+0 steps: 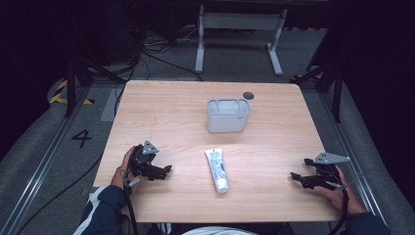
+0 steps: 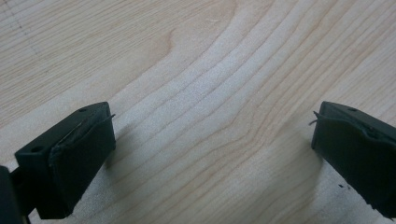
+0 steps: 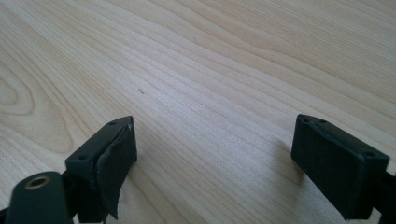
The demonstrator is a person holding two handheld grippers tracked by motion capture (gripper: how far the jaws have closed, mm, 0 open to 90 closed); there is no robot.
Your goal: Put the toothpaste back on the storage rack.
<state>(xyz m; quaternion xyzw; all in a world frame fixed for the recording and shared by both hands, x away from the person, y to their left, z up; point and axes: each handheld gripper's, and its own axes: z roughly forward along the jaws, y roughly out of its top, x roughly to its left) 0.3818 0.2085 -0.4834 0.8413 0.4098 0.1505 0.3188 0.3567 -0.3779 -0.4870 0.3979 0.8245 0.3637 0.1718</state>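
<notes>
Toothpaste tube [image 1: 217,169] lengthwise front-to-back, cap toward the person; both grippers' fingers [image 2: 74,158] spread, empty.

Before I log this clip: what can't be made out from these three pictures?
- Print on the toothpaste tube: too small to read in the high view.
- Inside of the translucent container: its frosted walls blur whatever it may hold, high view.
- Dark round spot on the table: too small to identify.
- The person's body: cut off by the bottom edge, high view.
- Both gripper views look close at bare wood between open jaws.
</notes>
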